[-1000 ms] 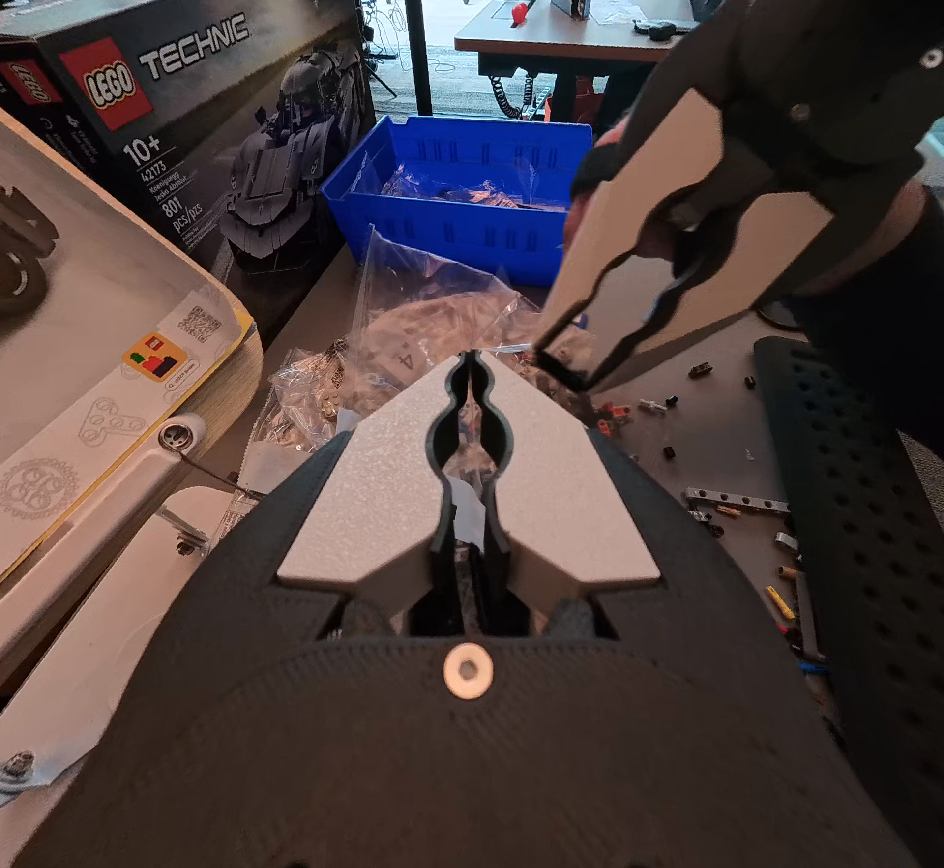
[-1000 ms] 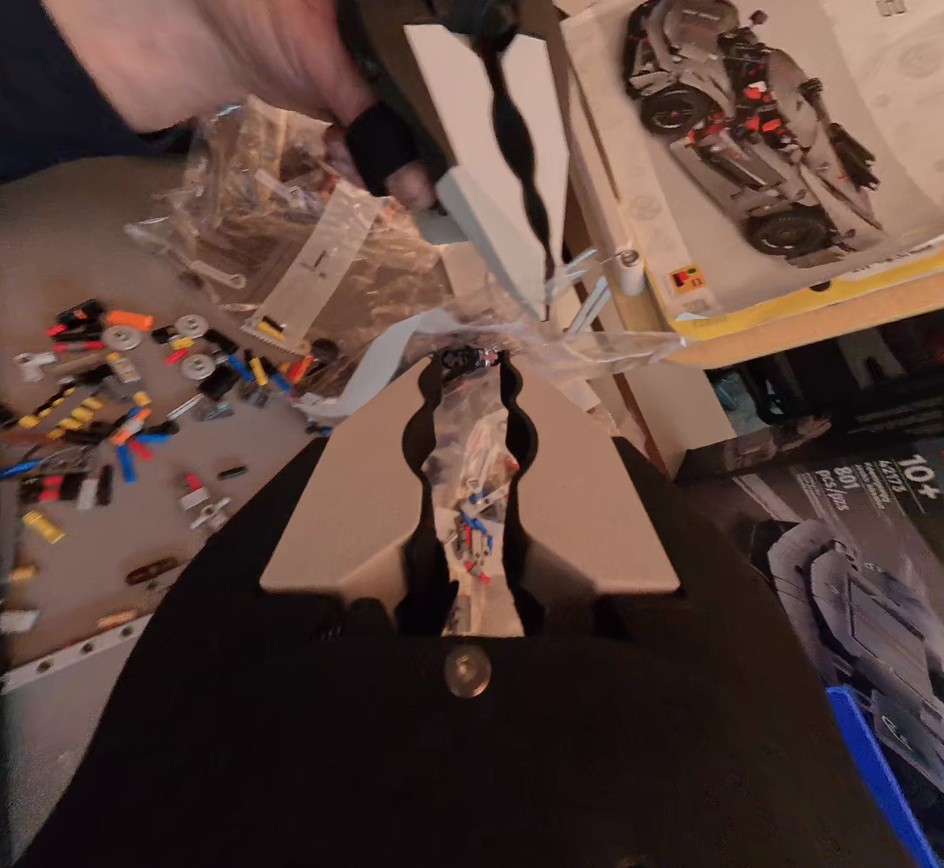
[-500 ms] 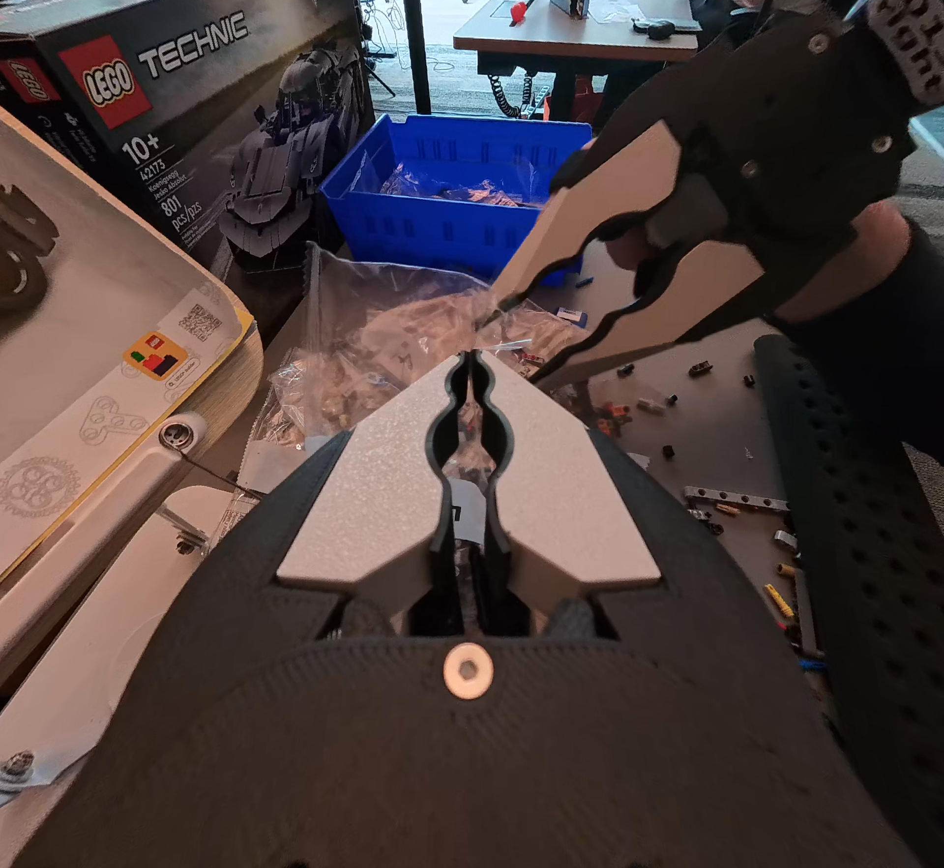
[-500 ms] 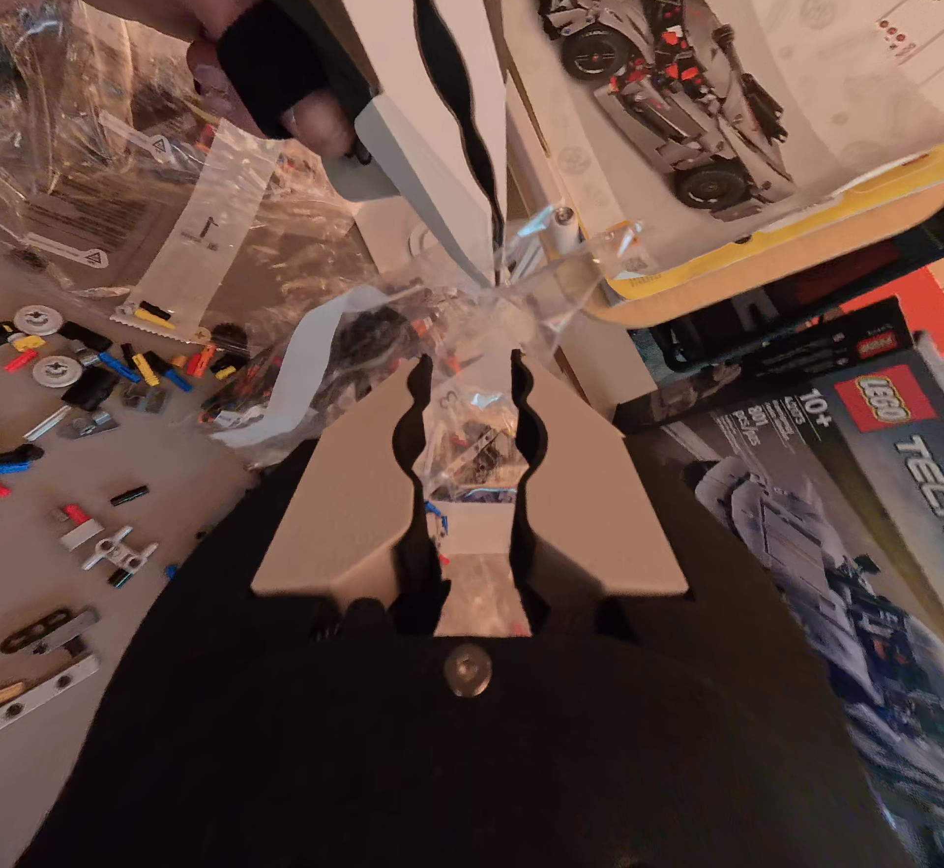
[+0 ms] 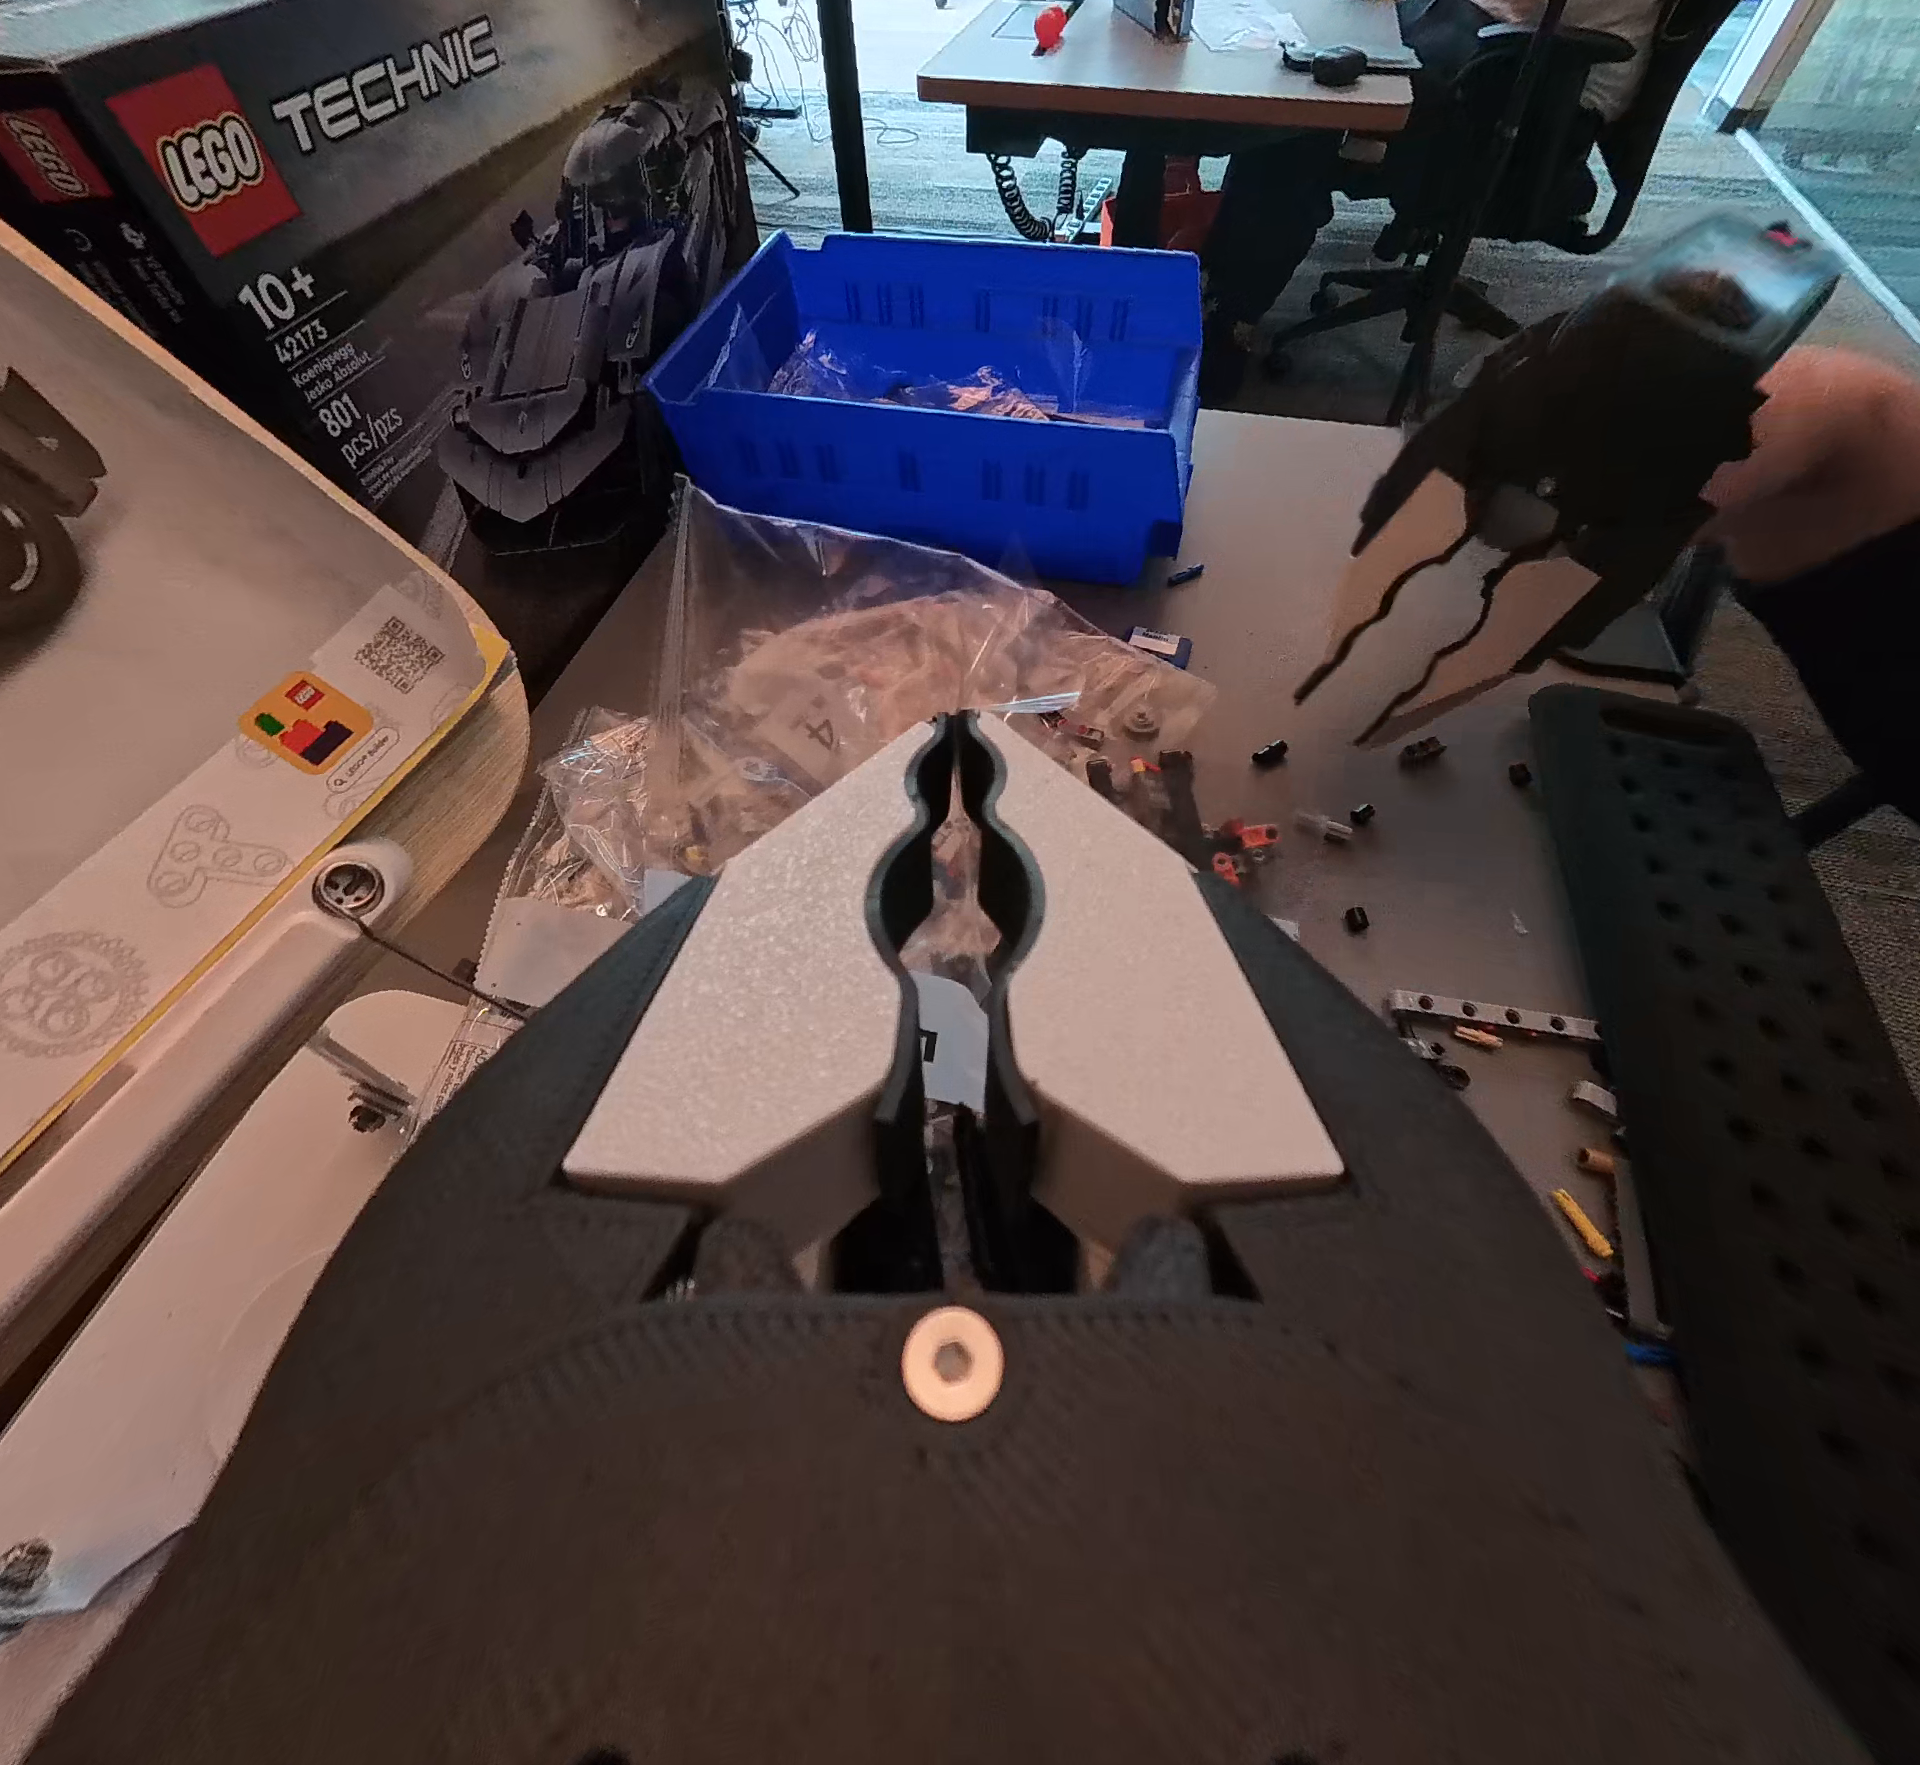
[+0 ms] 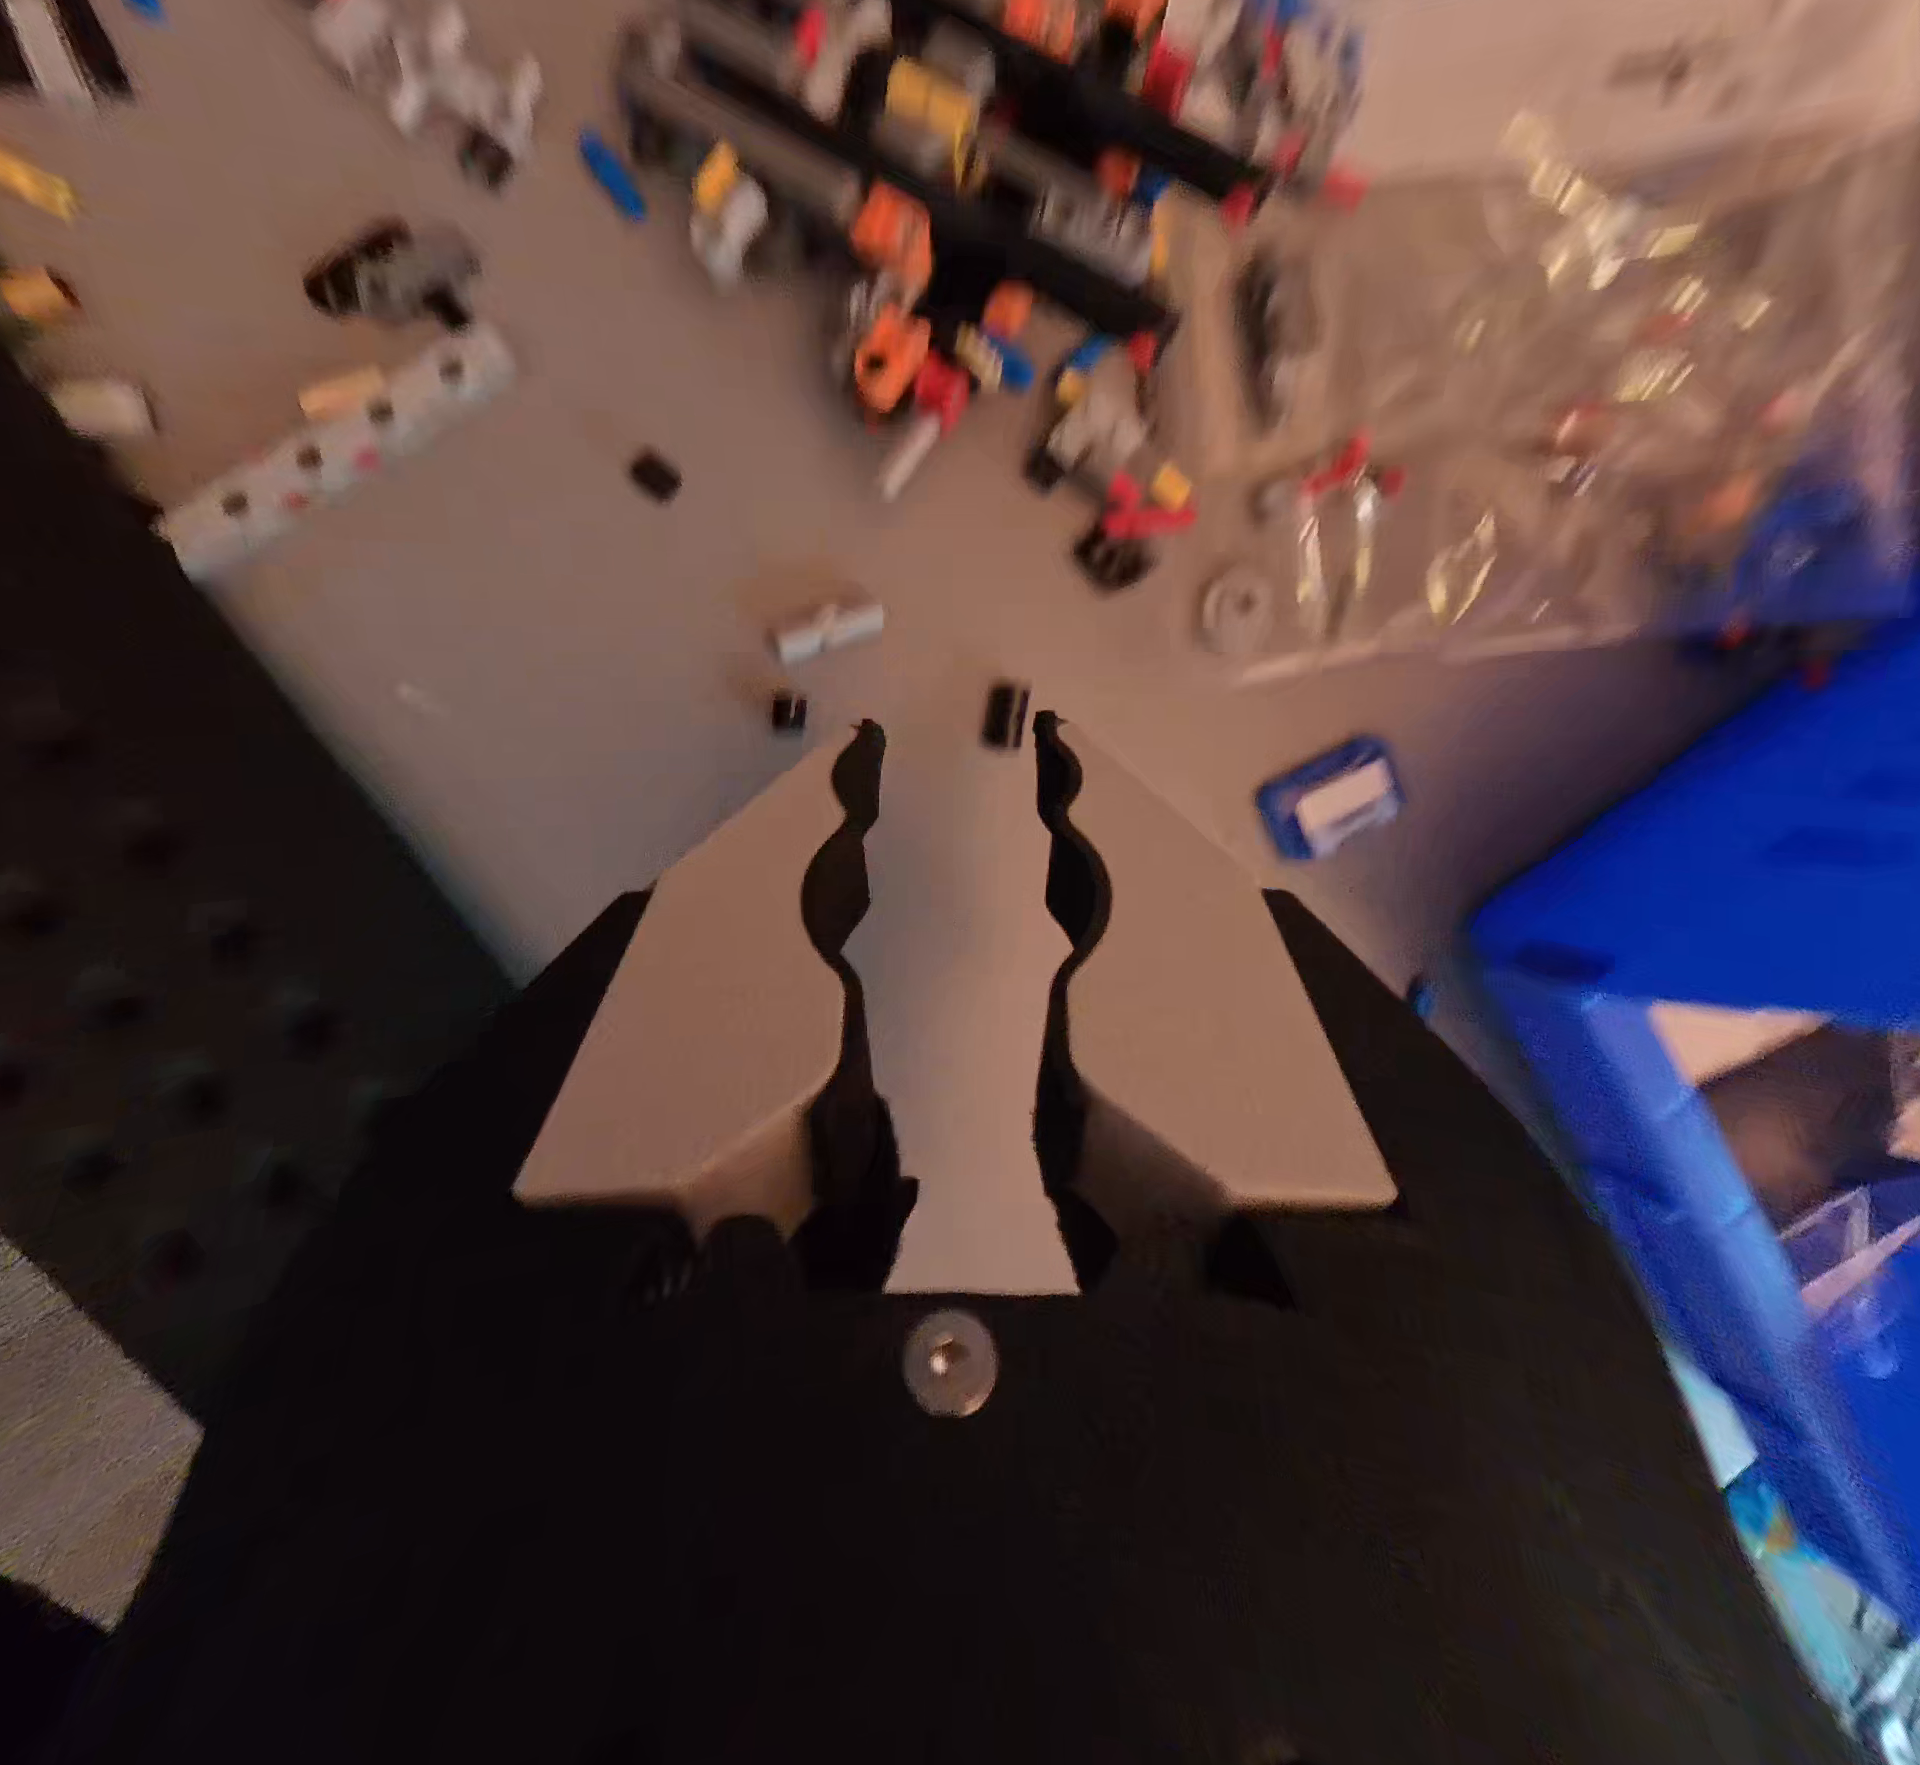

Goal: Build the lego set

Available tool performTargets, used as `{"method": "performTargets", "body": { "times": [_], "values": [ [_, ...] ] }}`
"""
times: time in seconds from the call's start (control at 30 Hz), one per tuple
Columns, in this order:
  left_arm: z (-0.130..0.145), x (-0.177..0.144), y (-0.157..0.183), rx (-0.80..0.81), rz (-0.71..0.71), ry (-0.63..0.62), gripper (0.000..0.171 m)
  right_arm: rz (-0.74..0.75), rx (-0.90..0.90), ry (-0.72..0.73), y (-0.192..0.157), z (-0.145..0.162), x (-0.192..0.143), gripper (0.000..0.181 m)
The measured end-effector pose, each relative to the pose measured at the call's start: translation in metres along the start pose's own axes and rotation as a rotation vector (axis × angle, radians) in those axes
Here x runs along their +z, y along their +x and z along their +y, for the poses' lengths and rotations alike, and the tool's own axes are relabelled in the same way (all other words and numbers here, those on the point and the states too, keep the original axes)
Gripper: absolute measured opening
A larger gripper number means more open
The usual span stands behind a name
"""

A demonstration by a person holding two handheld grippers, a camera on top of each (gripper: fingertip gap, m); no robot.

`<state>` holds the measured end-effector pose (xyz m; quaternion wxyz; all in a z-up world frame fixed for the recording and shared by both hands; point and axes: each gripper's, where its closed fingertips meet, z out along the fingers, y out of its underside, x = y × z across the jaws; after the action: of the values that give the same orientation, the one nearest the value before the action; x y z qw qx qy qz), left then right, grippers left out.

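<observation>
My left gripper (image 5: 956, 726) is shut on a small clear bag of parts (image 5: 951, 1019), which shows through the gaps between its fingers. A larger clear bag of parts (image 5: 883, 635) lies on the grey table (image 5: 1434, 894) just ahead. My right gripper (image 5: 1332, 720) is open and empty, low over the table to the right. In the blurred right wrist view it (image 6: 956, 726) hangs over bare table, with small black pieces (image 6: 1006, 714) at its tips. A pile of loose coloured pieces (image 6: 935, 209) lies beyond.
A blue bin (image 5: 935, 468) with bags stands at the back and shows in the right wrist view (image 6: 1714, 884). The set's box (image 5: 364, 157) and instruction booklet (image 5: 208, 624) are at left. A black perforated mat (image 5: 1714, 988) is at right. A person sits at a far desk (image 5: 1143, 74). My right fingertips sit around 25 cm from my left ones.
My right gripper let go of the small bag, opened wider and swung away to the right, down over the loose pieces. My left gripper stayed shut on the bag.
</observation>
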<state>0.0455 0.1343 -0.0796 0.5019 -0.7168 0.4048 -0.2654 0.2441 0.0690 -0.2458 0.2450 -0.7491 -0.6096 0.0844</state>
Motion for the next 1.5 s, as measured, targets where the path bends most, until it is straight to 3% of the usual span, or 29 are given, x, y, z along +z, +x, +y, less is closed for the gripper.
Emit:
{"method": "performTargets", "body": {
  "times": [0.13, 0.4, 0.53, 0.83, 1.03, 1.23, 1.4, 1.5],
  "values": [
    [0.001, 0.003, 0.001, 0.001, 0.003, -0.008, 0.000, -0.025, 0.073, -0.054, -0.010, 0.035, -0.002, 0.029],
    [0.003, 0.006, 0.003, 0.003, 0.005, -0.017, 0.000, -0.061, 0.155, -0.069, -0.018, 0.063, -0.001, 0.028],
    [0.003, 0.005, 0.002, 0.002, 0.003, -0.015, 0.000, -0.098, 0.159, 0.031, -0.026, 0.049, -0.007, 0.028],
    [0.003, 0.005, 0.002, 0.002, 0.005, -0.015, 0.000, -0.094, 0.110, -0.016, -0.039, 0.049, 0.001, 0.029],
    [0.003, 0.004, 0.002, 0.002, 0.004, -0.012, 0.000, -0.097, 0.045, 0.004, -0.041, 0.039, 0.010, 0.000],
    [0.003, 0.003, 0.001, 0.001, 0.005, -0.011, 0.000, -0.080, 0.061, 0.048, -0.033, 0.029, 0.002, 0.000],
    [0.002, 0.002, 0.000, -0.001, 0.004, -0.007, 0.000, -0.099, 0.108, 0.013, -0.034, 0.041, -0.008, 0.023],
    [0.002, 0.002, 0.001, 0.001, 0.004, -0.008, 0.000, -0.097, 0.130, -0.006, -0.033, 0.049, -0.004, 0.025]
  ]
}}
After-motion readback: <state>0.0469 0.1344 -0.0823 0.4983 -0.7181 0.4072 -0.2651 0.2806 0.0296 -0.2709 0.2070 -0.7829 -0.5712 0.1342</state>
